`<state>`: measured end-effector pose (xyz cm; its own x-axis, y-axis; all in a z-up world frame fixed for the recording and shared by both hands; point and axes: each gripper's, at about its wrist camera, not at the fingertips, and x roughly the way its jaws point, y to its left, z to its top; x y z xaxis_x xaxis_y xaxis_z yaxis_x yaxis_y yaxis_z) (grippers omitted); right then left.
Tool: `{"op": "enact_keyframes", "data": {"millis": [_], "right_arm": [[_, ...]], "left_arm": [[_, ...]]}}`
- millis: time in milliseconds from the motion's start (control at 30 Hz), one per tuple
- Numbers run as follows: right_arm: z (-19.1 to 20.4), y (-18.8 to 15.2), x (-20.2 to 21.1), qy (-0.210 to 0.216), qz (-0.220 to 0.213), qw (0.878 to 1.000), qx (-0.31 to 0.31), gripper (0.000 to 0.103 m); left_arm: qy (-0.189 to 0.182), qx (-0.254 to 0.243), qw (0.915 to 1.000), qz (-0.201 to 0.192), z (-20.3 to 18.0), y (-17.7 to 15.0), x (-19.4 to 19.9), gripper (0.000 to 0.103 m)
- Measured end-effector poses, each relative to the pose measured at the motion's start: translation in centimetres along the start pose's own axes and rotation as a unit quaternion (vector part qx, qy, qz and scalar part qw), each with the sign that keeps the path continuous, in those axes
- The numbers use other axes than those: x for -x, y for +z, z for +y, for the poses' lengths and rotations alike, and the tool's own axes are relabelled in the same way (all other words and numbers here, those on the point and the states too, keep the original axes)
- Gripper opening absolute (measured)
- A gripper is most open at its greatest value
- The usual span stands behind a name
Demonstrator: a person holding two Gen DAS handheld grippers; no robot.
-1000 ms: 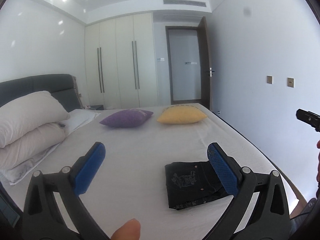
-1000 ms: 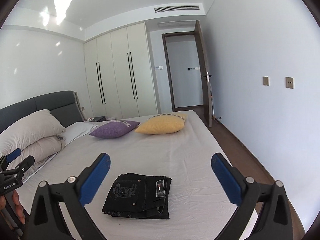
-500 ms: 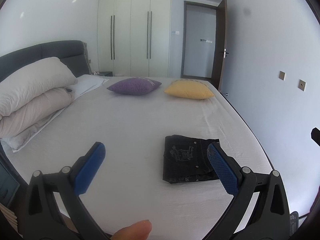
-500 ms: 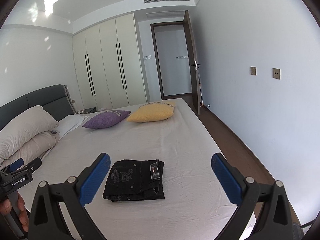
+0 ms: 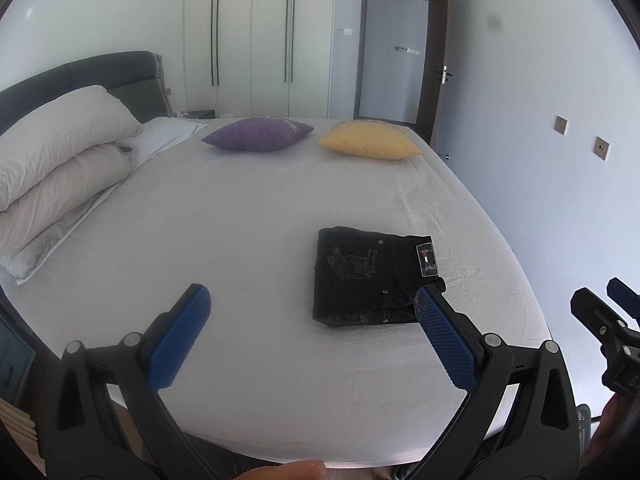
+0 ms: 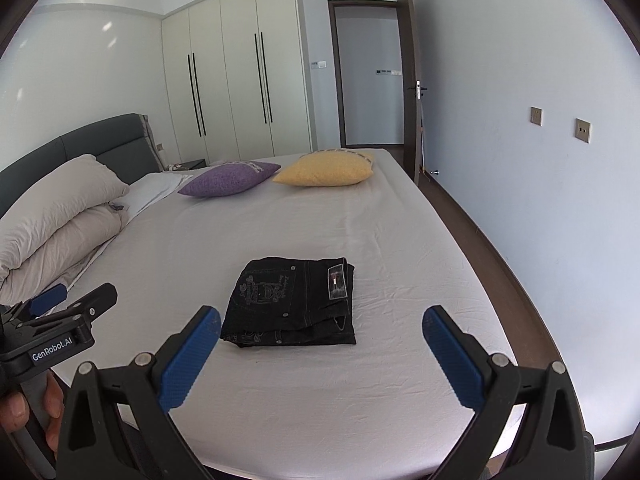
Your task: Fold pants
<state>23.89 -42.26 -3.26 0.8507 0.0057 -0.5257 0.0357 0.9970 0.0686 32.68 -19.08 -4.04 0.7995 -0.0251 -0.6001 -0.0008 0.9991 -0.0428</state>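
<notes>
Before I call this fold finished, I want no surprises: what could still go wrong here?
1. The pants lie folded near the bed's front edge; a nudge might slide them off.
2. The lower layers stick out at the front, so the stack may loosen if lifted by the top alone.
3. Both the left gripper and the right gripper are open and empty close by; a careless pass could snag the fold.

Black pants (image 6: 292, 304), folded into a compact flat rectangle, stitched back pocket and small waistband label facing up, lying on the white bed sheet (image 6: 320, 224) near its foot edge
</notes>
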Motion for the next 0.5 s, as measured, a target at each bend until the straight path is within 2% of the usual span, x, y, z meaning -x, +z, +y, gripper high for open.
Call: {"op": "enact_keyframes", "data": {"millis": [233,500], "right_arm": [[0.6,-0.5,-0.7,0.002,0.014,1.000,0.008,0.103],[0.7,-0.6,-0.6,-0.001,0.017,1.000,0.010,0.103]], "left_arm": [[0.005,-0.003,0.9999,0.010,0.3,-0.5,-1.3,0.103],[0.002,-0.004,0.9999,0.010,0.4,-0.5,-1.0,0.103]]}}
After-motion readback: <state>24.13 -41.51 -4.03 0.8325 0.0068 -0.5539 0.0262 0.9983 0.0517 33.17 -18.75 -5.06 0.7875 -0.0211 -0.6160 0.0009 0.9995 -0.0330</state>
